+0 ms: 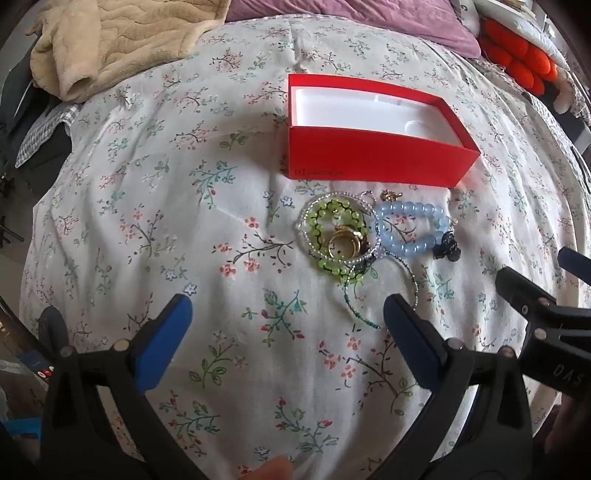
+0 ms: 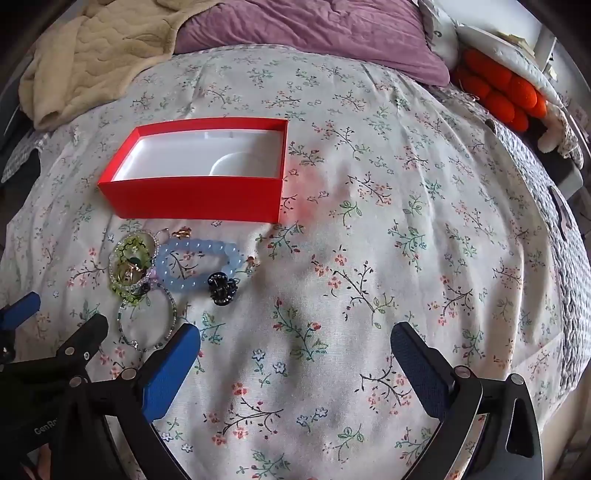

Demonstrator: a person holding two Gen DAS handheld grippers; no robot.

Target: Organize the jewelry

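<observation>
Both the left tongs [image 1: 288, 314] and the right tongs [image 2: 295, 343] hang wide and empty low in frame, likely poised to lift the heaped bracelets [image 1: 369, 232] into the open red box [image 1: 373, 158] just above them on the bed [image 1: 184, 221].

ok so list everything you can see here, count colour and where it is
box: one, red outside, white inside, open, nothing in it, on the bedspread behind the jewelry
blue bead bracelet: one, pale blue, just in front of the box
green bead bracelet: one, green, left of the blue one
gold rings: two or so, gold, inside the green bracelet
thin beaded strand: one, clear and green, nearest the tongs
dark charm: one, black, by the blue bracelet
bedspread: one, white floral
blanket: one, beige, far left
pillow: one, purple, far side
left tongs: blue pads, open, holding nothing
right tongs: blue pads, open, holding nothing
</observation>
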